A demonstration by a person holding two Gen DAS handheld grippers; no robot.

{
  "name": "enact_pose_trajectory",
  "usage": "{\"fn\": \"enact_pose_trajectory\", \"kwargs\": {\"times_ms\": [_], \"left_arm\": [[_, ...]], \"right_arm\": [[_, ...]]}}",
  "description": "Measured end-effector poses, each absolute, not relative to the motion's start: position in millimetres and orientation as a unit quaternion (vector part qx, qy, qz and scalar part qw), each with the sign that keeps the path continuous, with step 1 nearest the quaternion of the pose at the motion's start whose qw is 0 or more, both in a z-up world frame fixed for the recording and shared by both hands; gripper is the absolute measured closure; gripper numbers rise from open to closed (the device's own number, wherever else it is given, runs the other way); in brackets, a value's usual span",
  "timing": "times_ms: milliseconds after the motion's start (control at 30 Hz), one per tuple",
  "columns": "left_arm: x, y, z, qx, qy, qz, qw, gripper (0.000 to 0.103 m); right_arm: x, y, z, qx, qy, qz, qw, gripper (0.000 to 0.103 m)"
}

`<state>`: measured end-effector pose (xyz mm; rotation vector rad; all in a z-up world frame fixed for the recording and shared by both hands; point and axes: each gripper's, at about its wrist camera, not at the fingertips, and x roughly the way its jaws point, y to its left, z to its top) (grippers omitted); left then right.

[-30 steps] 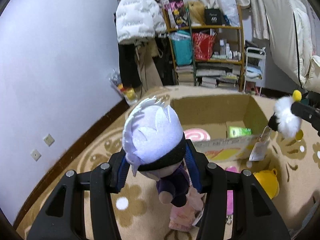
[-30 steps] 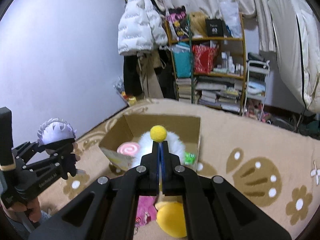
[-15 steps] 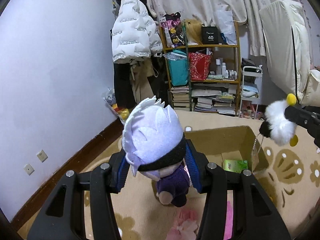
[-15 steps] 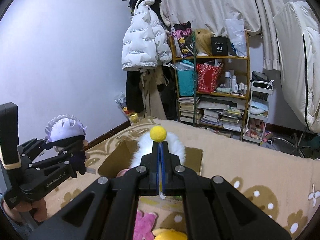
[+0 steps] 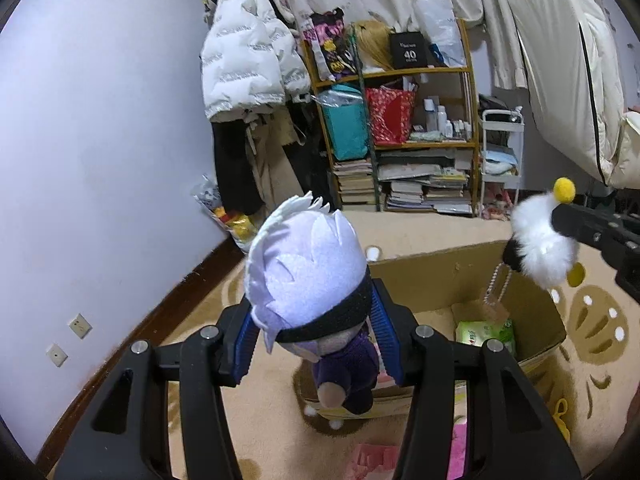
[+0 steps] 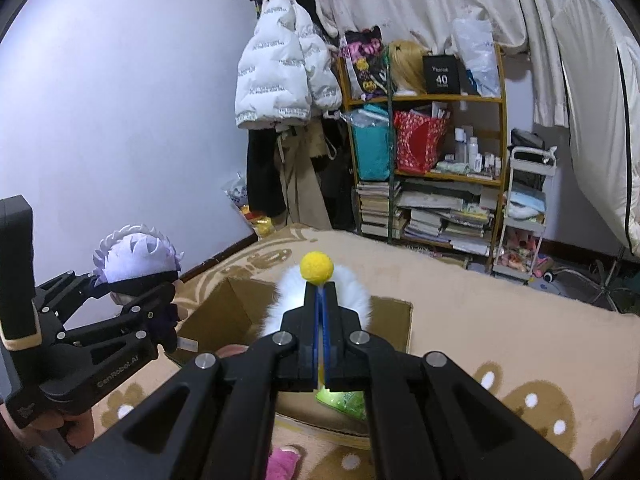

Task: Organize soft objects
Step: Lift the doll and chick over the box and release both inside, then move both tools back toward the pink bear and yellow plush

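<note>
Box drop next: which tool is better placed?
Probably right. The right tool holds the fluffy toy over the open box; the left tool, holding the doll, hangs over the box's near edge.

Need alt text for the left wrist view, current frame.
Left gripper clamps a white-haired plush doll by the head above an open cardboard box. At right, the right gripper holds a fluffy white keychain plush over the box; cluttered shelves behind.

Pale wall (image 5: 100, 140) left, tan patterned carpet (image 6: 500, 320), cluttered wooden shelf (image 6: 432, 160) far, white jacket (image 5: 244, 60) hanging, curtains (image 6: 420, 0) right.
</note>
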<state>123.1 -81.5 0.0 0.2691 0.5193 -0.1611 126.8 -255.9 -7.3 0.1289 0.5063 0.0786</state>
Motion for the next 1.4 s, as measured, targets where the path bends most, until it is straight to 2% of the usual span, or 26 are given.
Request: {"fn": "enact_pose_trajectory", "kwargs": {"times_ms": [400, 800, 867, 967, 1067, 1233, 1267, 1367, 1400], "left_arm": [[144, -94, -34, 0.145, 0.289, -0.098, 0.941, 0.052], [153, -92, -53, 0.139, 0.327, -0.095, 0.93, 0.045], [152, -93, -54, 0.146, 0.328, -0.093, 0.929, 0.035], [151, -91, -51, 0.139, 0.33, -0.091, 0.929, 0.028], [149, -86, -50, 0.122, 0.344, -0.091, 0.927, 0.026], [139, -77, -46, 0.121, 0.35, -0.085, 0.925, 0.022], [136, -76, -44, 0.121, 0.353, -0.086, 0.924, 0.018], [127, -70, -41, 0.117, 0.359, -0.082, 0.922, 0.016], [125, -68, -39, 0.116, 0.361, -0.08, 0.922, 0.015]], "right_arm": [[149, -272, -55, 0.092, 0.303, 0.042, 0.947, 0.101], [156, -274, -73, 0.109, 0.338, 0.052, 0.934, 0.1], [155, -273, -73, 0.108, 0.34, 0.056, 0.933, 0.1], [154, -273, -70, 0.108, 0.338, 0.06, 0.933, 0.098], [150, -270, -66, 0.103, 0.336, 0.058, 0.935, 0.098], [140, -270, -57, 0.112, 0.332, 0.046, 0.936, 0.091], [137, -270, -55, 0.113, 0.331, 0.044, 0.936, 0.086], [130, -269, -47, 0.113, 0.329, 0.039, 0.937, 0.062], [128, -269, -45, 0.113, 0.329, 0.041, 0.936, 0.057]]}}
